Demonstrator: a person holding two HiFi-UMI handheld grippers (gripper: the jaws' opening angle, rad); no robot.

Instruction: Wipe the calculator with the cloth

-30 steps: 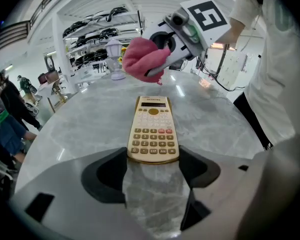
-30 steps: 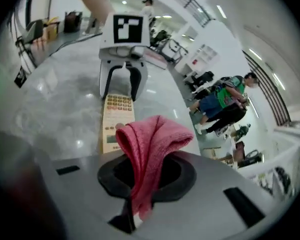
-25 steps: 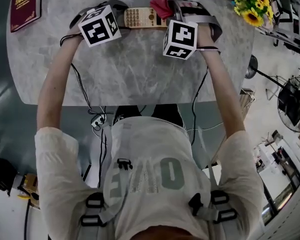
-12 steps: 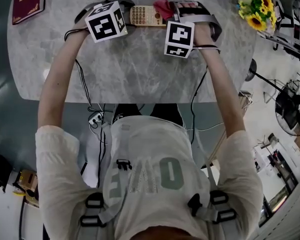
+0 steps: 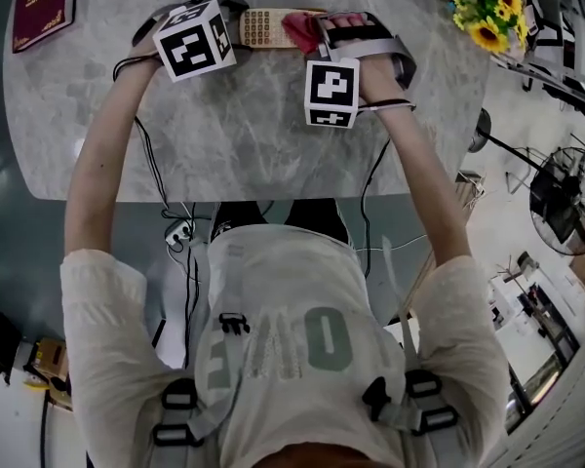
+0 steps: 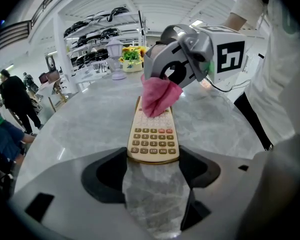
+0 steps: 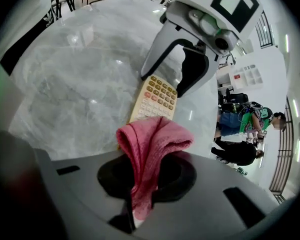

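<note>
Judging from the layout, wiping is taken as barely begun: the calculator [image 6: 152,134], at the table's [image 5: 244,135] 12 o'clock edge, is clamped at 9 o'clock by the wide-set left gripper [image 6: 152,161], the cloth [image 7: 152,139], pinched in the right gripper [image 7: 140,184], is laid on its 3 o'clock end, and the keypad is left uncovered.

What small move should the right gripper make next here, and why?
Probably drag the right gripper and its pink cloth along the calculator toward the left gripper: the cloth rests on the far end, the keys nearer the left gripper lie uncovered, and the left gripper's jaws clamp that end.
</note>
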